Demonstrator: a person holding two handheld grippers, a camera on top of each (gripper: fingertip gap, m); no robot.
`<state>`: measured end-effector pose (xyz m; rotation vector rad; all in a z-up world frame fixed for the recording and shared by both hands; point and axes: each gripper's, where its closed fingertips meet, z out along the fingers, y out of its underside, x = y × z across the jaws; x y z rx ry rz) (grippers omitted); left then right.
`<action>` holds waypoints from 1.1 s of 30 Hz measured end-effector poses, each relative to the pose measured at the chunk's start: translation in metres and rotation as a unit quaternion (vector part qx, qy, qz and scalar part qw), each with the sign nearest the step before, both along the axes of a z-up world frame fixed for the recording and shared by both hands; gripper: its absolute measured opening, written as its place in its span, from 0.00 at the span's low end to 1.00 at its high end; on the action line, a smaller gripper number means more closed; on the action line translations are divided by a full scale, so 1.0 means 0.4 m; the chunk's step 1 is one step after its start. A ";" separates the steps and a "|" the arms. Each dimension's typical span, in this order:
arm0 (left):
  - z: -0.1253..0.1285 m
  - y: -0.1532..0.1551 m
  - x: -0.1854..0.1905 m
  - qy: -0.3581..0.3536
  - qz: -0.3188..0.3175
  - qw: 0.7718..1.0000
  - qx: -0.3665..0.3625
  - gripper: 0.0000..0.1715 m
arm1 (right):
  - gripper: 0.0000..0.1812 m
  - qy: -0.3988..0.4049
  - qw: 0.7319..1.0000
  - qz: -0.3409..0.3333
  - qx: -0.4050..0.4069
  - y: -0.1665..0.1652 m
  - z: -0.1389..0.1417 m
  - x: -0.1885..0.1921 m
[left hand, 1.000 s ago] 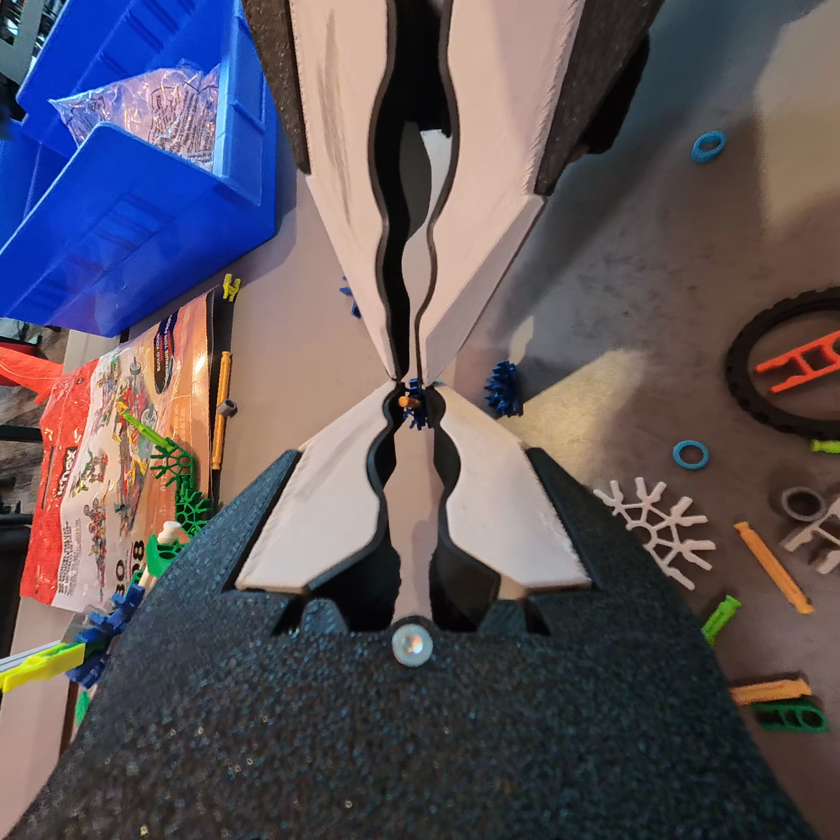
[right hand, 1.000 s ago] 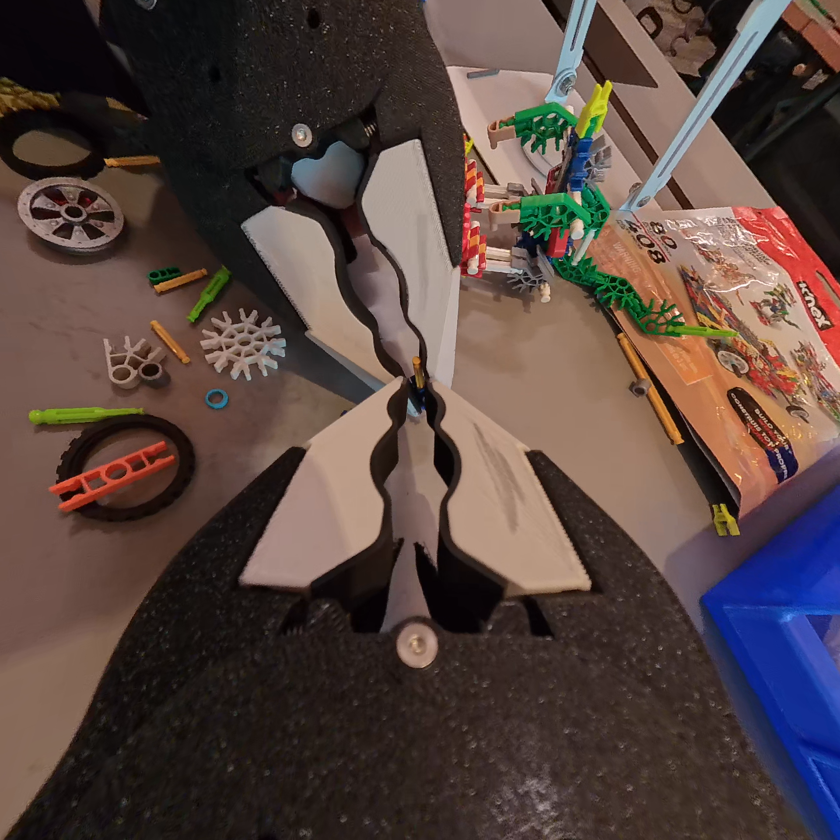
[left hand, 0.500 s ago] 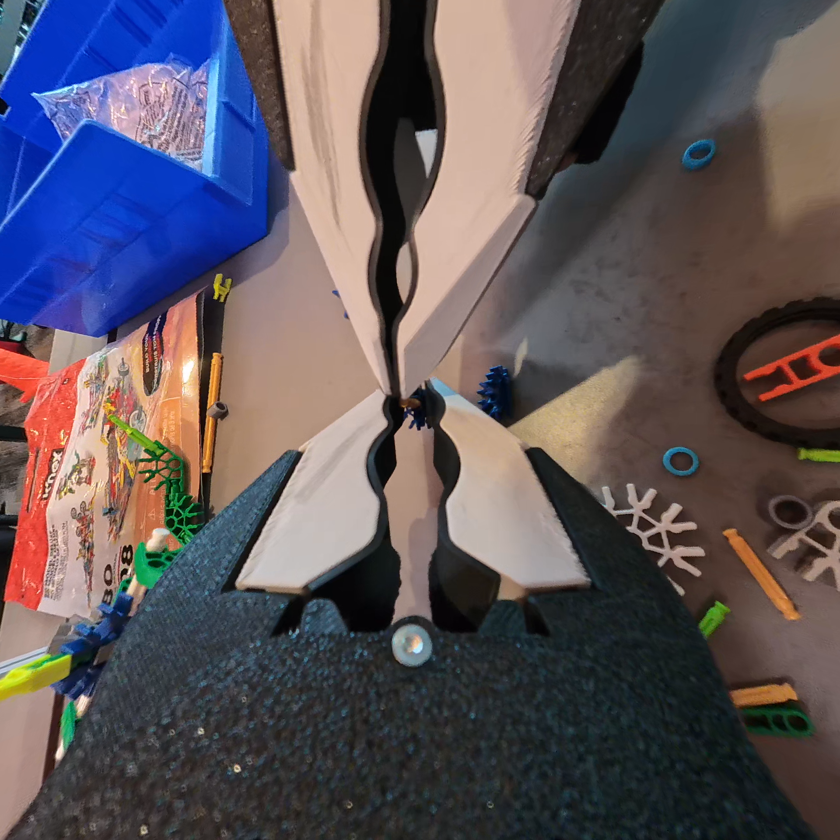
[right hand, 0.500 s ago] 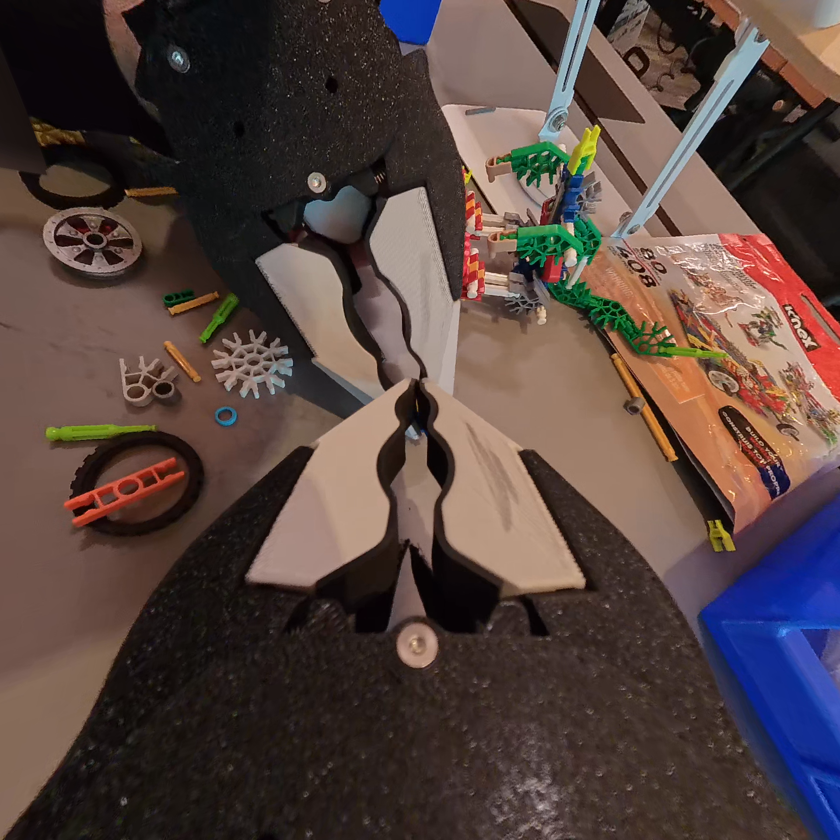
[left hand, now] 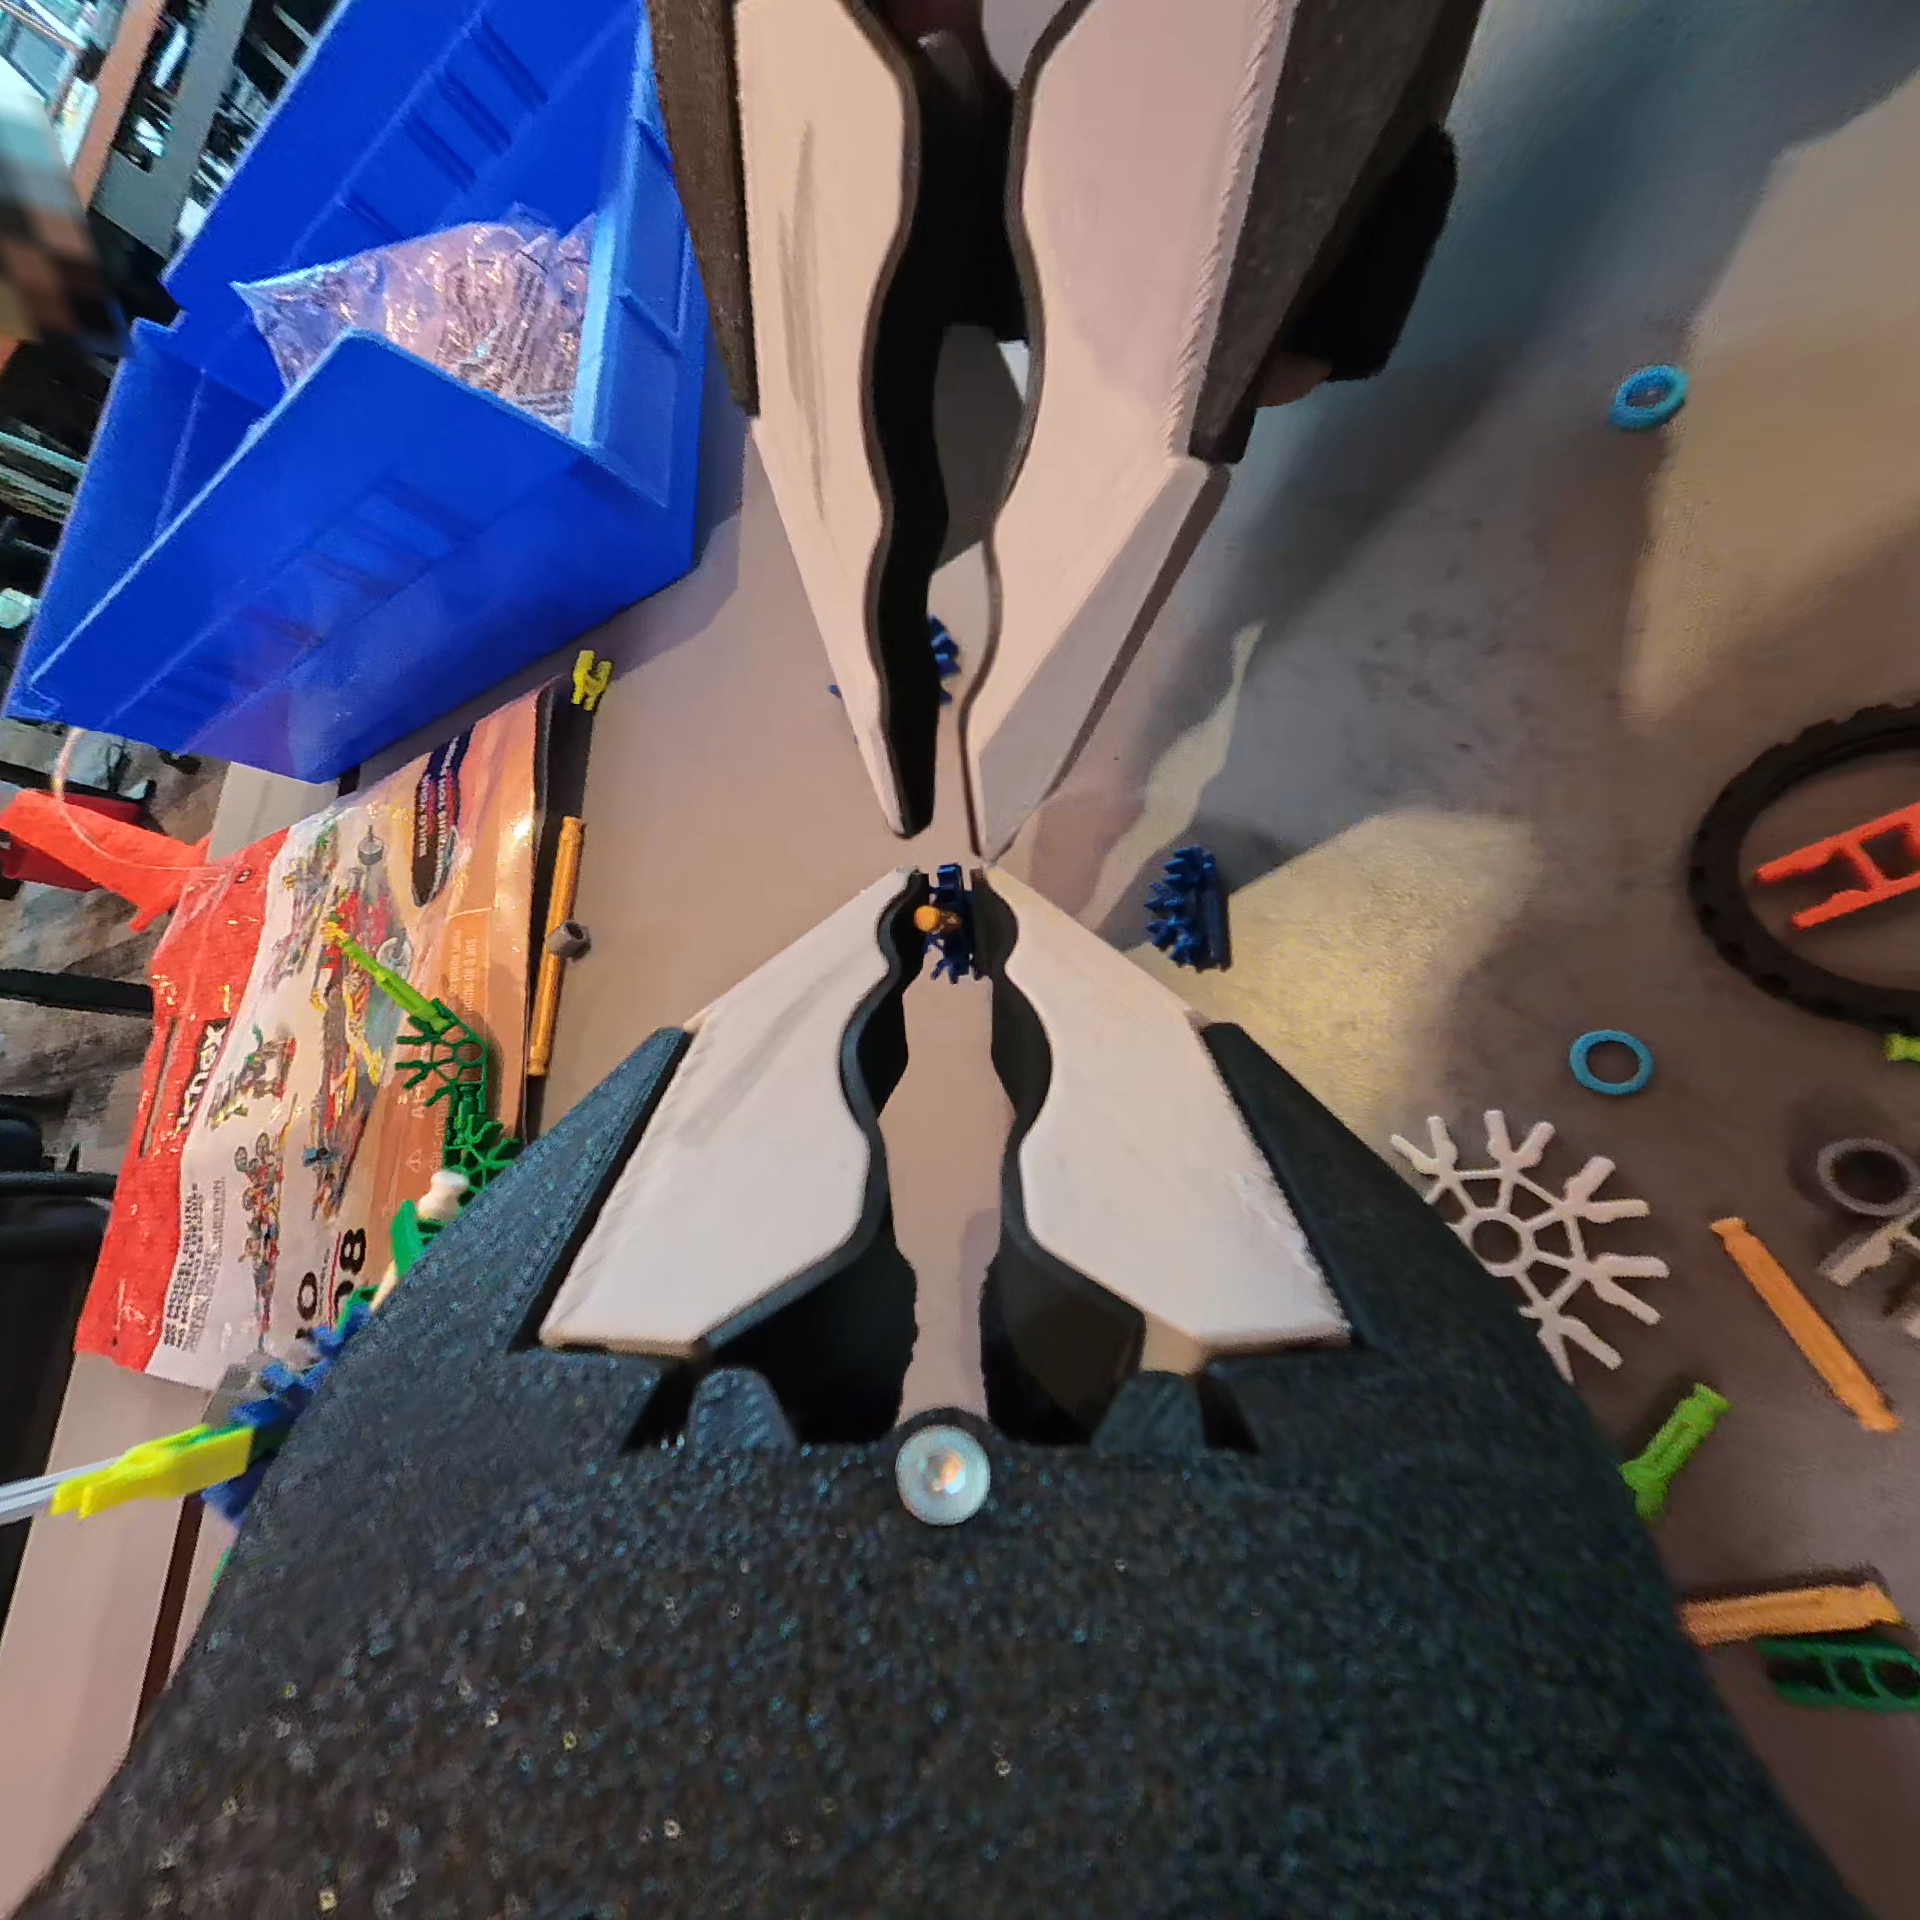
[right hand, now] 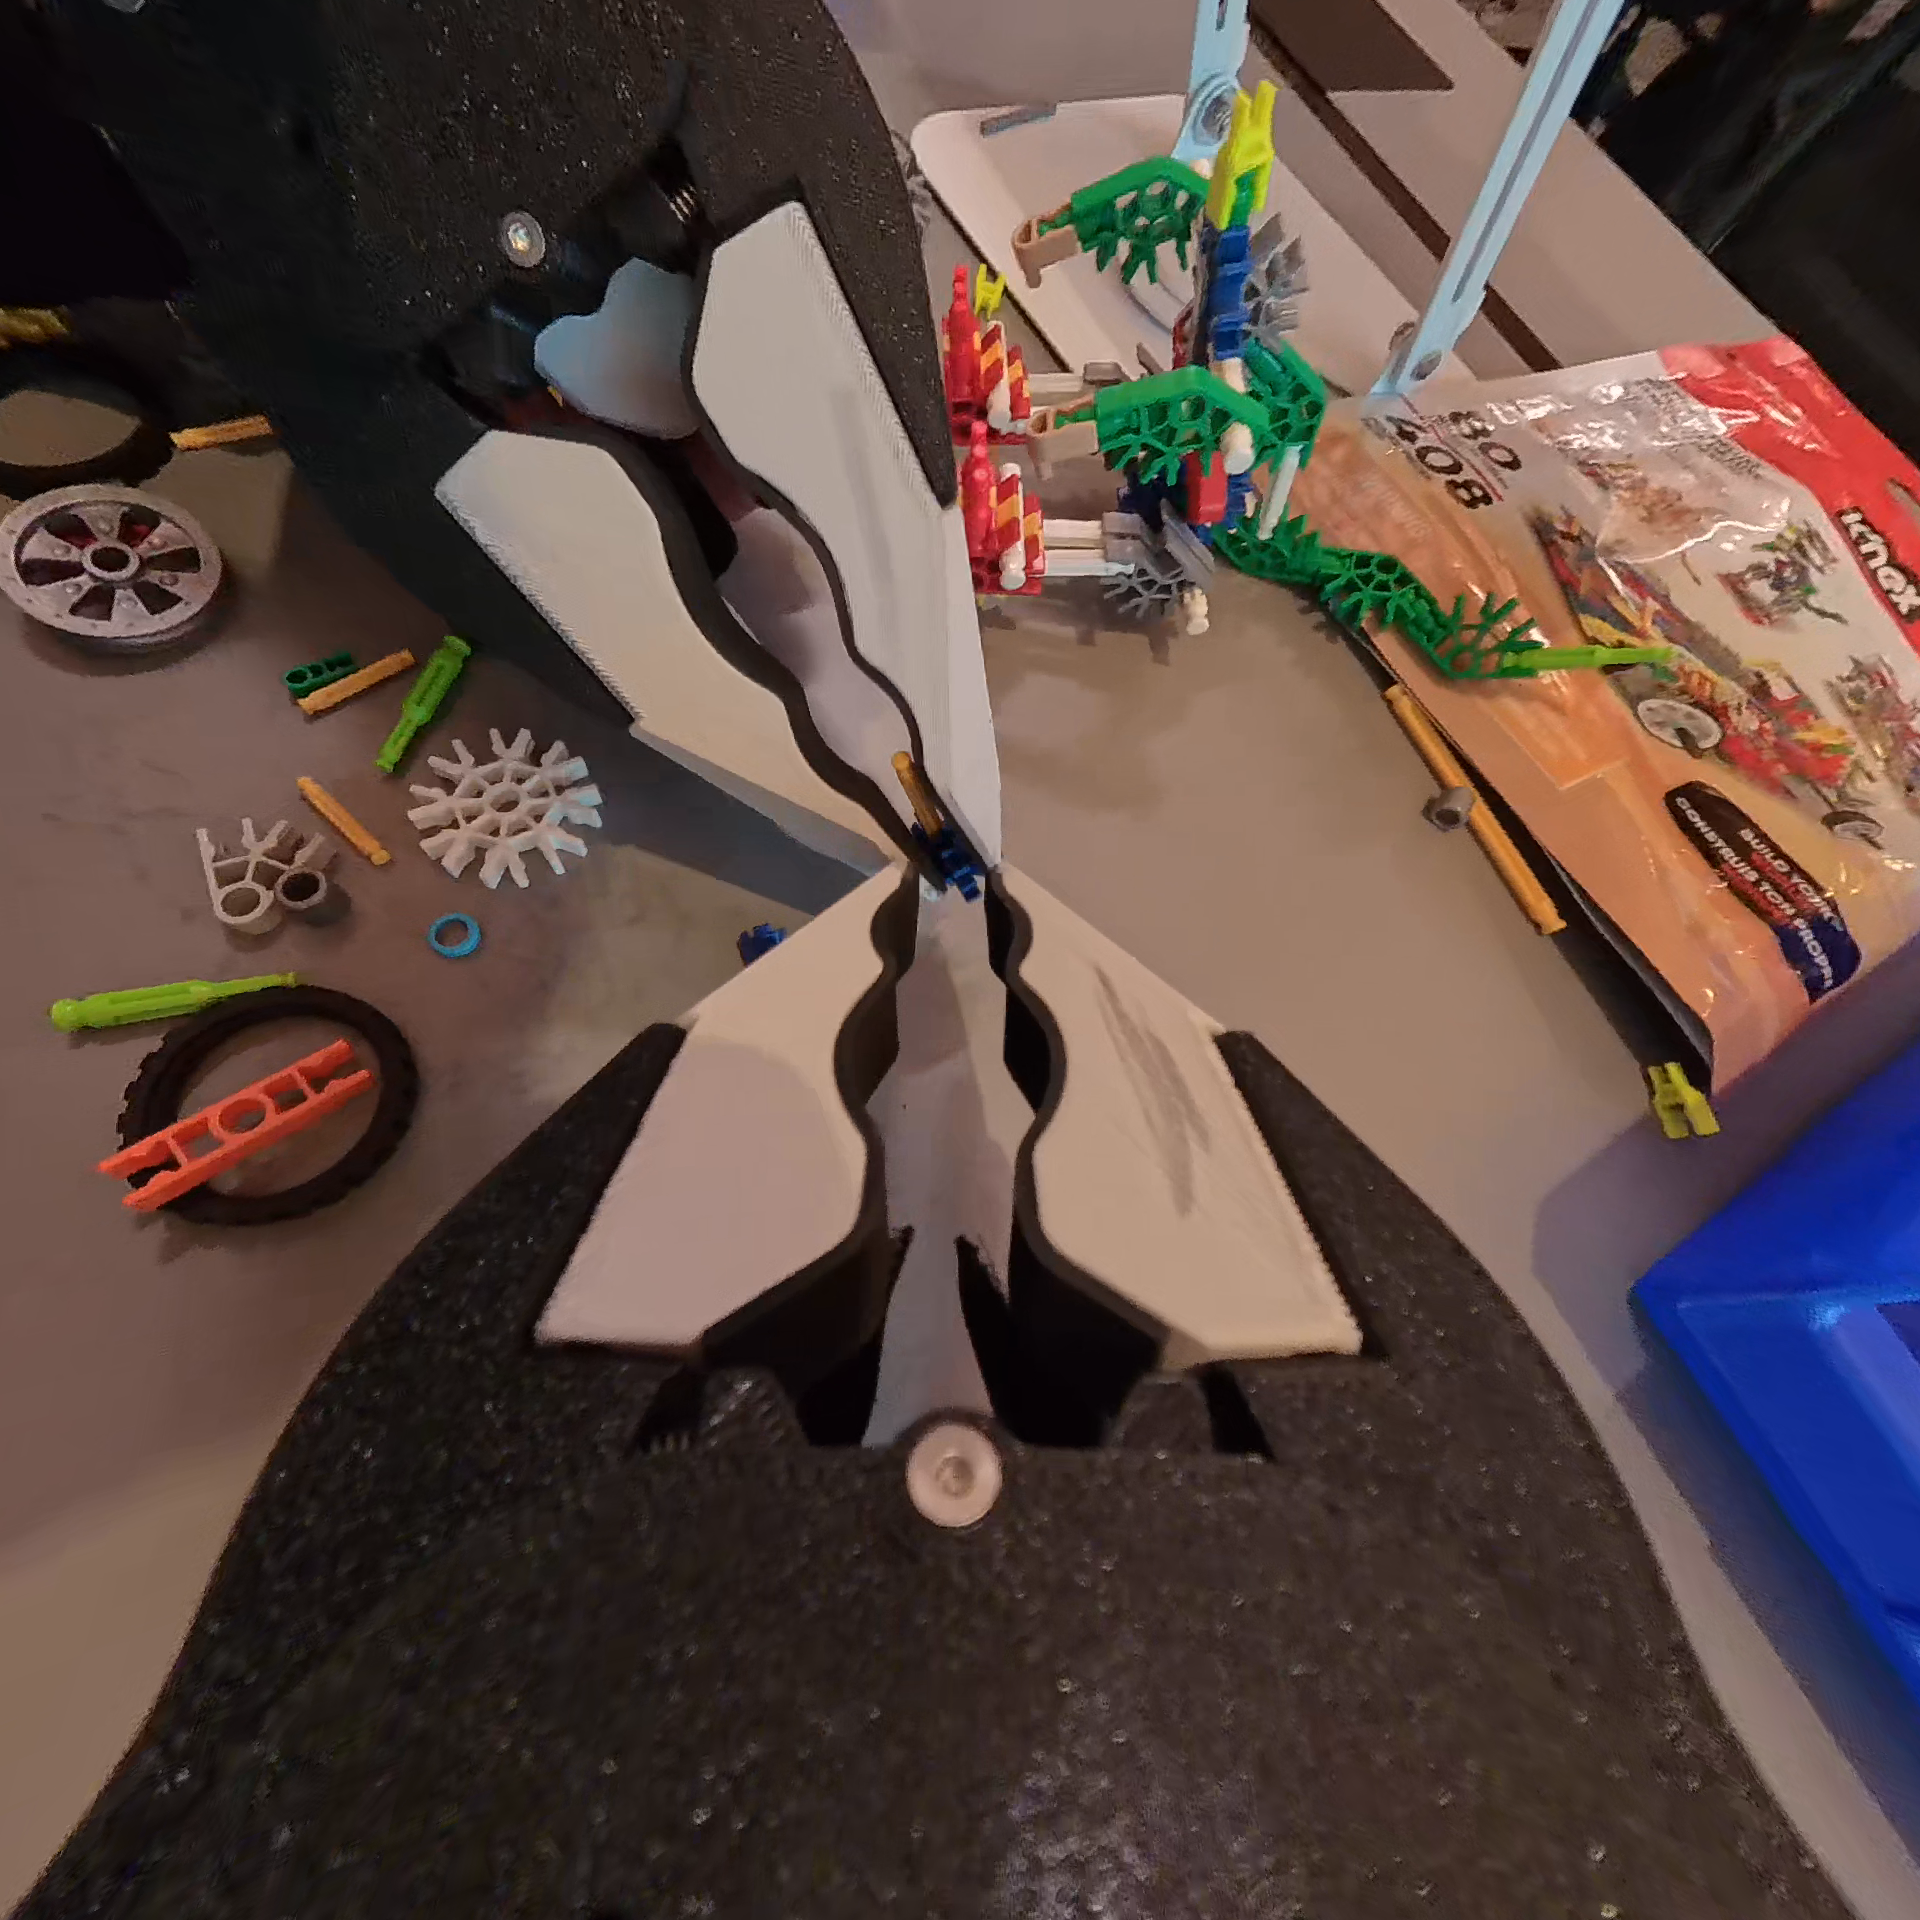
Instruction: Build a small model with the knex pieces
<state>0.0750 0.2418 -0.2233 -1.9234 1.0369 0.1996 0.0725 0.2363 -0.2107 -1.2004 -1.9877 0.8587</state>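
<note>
My left gripper [left hand: 948,883] is shut on a small blue gear [left hand: 954,925] with a short yellow rod [left hand: 925,918] through it, held above the grey table [left hand: 1403,675]. In the right wrist view the rod [right hand: 907,790] lies between the left gripper's fingers and the gear [right hand: 948,857] sits at their tips. My right gripper [right hand: 948,883] meets it tip to tip, jaws a small gap apart, just at the gear. It enters the left wrist view [left hand: 940,836] from above.
Blue bins [left hand: 343,499] and a printed parts bag [left hand: 312,1039] lie left of the left gripper. A colourful built model [right hand: 1174,416] stands behind. A second blue gear [left hand: 1184,920], a white snowflake connector [left hand: 1527,1242], a black tyre [left hand: 1766,935] and rods are scattered. Only a small space, under 4 cm, lies between the two pairs of fingers.
Half a second ago my right gripper's tips were closed and pressed up to the left gripper's. Now its jaws stand slightly apart and it has drawn back a little. The gear stays in the left gripper.
</note>
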 end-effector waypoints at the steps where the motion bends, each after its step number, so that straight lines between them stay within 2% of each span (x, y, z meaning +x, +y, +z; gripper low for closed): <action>1: 0.005 0.002 -0.002 -0.004 0.001 1.000 0.005 0.03 | 0.07 0.004 1.000 -0.001 -0.001 0.002 0.004 0.000; 6: 0.015 -0.001 0.003 -0.042 -0.005 0.999 0.002 0.03 | 0.07 -0.001 1.000 0.004 0.014 0.000 -0.004 0.002; 13: -0.034 -0.008 -0.006 0.001 -0.003 1.000 -0.031 0.04 | 0.06 -0.017 0.999 0.008 0.027 0.000 -0.023 0.007; 18: -0.033 -0.013 -0.011 -0.006 -0.002 0.999 -0.039 0.08 | 0.06 -0.025 0.999 0.008 0.031 0.001 -0.032 0.009; 29: 0.007 -0.002 -0.061 -0.045 0.039 0.998 -0.027 0.11 | 0.06 -0.034 0.999 -0.003 0.032 0.011 -0.041 0.008; 33: -0.027 -0.003 -0.089 -0.031 0.079 0.994 -0.069 0.14 | 0.06 -0.038 0.999 -0.002 0.035 0.009 -0.048 0.008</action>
